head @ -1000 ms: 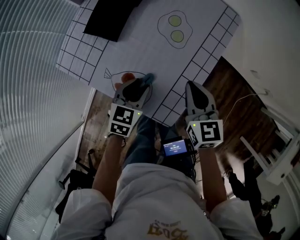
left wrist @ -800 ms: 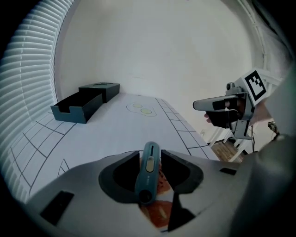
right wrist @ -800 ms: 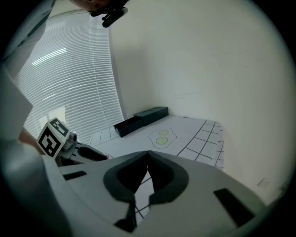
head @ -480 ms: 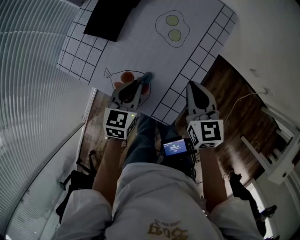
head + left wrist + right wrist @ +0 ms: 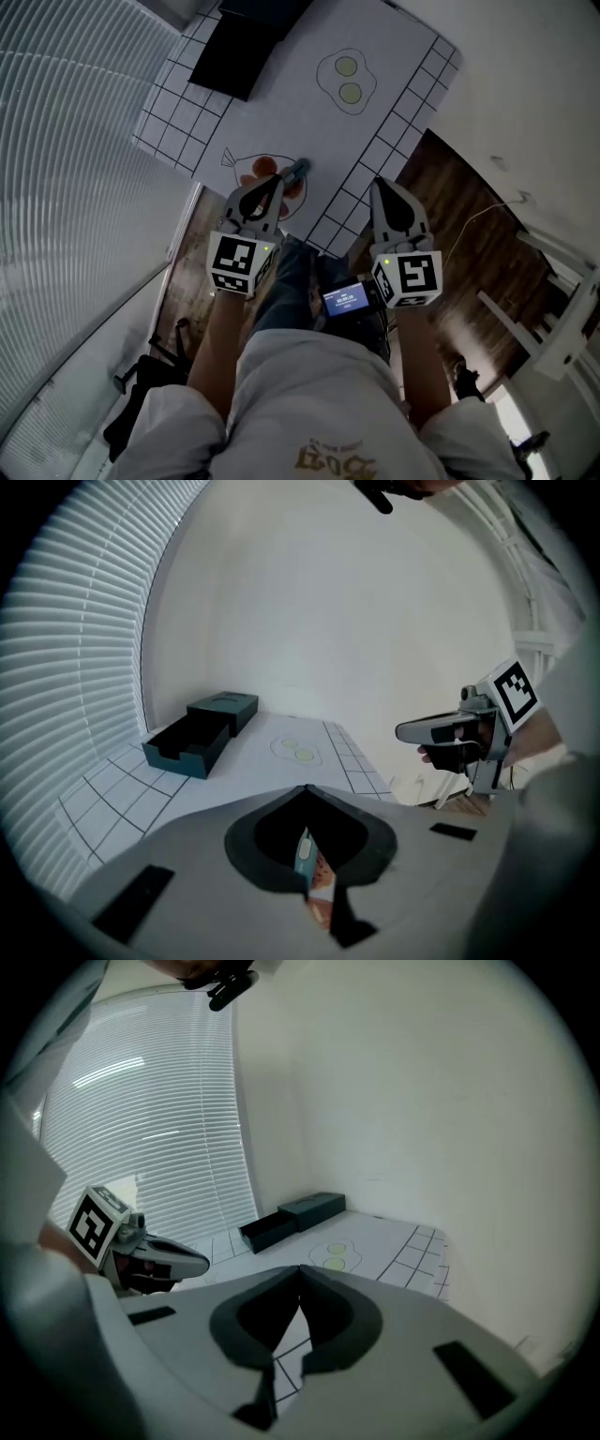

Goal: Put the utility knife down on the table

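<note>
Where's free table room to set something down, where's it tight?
Free: the bare white stretch between the dark box, egg drawing and utility knife; also the grid border right of the egg drawing. Tight: the near edge, where the knife lies on the orange drawing with the left gripper, jaws just closed on nothing, close by.

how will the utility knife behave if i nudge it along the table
The utility knife looks rigid and slim, lying flat on the table, so it should probably slide, not roll or tip. Pushed near one end, it would likely pivot.
</note>
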### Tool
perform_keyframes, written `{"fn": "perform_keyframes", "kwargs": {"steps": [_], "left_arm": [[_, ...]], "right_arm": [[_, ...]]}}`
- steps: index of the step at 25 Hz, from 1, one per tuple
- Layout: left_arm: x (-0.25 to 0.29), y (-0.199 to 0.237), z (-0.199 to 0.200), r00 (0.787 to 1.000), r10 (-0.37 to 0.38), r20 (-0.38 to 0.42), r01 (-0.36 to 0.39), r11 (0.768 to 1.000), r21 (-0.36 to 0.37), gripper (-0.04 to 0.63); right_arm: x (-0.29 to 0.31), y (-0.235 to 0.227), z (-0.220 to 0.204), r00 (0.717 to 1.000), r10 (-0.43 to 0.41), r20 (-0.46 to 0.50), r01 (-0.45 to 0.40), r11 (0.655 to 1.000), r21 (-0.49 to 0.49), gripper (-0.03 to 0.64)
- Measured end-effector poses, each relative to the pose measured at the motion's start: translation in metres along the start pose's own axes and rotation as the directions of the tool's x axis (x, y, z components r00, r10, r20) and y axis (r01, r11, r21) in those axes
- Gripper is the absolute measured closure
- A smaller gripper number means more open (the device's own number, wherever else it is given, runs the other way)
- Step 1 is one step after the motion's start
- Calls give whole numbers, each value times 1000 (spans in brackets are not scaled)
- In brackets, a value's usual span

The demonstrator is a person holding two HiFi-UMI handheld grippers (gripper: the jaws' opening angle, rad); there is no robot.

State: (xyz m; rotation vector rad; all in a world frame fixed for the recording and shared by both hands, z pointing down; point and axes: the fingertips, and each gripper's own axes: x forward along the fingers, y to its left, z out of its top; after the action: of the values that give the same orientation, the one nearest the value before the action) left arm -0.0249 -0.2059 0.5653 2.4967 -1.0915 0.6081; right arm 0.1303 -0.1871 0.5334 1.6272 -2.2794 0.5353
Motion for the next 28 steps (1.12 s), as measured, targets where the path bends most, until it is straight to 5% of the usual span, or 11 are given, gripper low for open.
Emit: {"fn": "perform_keyframes", "kwargs": {"steps": [10, 28], "left_arm": [[-57, 7, 57, 985, 82, 149, -88, 996, 31, 588], [-138, 3, 132, 919, 133, 372, -168, 984, 64, 588]], "right_arm": [[-27, 20, 38, 998, -7, 61, 8, 1000, -20, 611], [-64, 57, 113, 972, 37, 231, -20, 997, -75, 611]]}}
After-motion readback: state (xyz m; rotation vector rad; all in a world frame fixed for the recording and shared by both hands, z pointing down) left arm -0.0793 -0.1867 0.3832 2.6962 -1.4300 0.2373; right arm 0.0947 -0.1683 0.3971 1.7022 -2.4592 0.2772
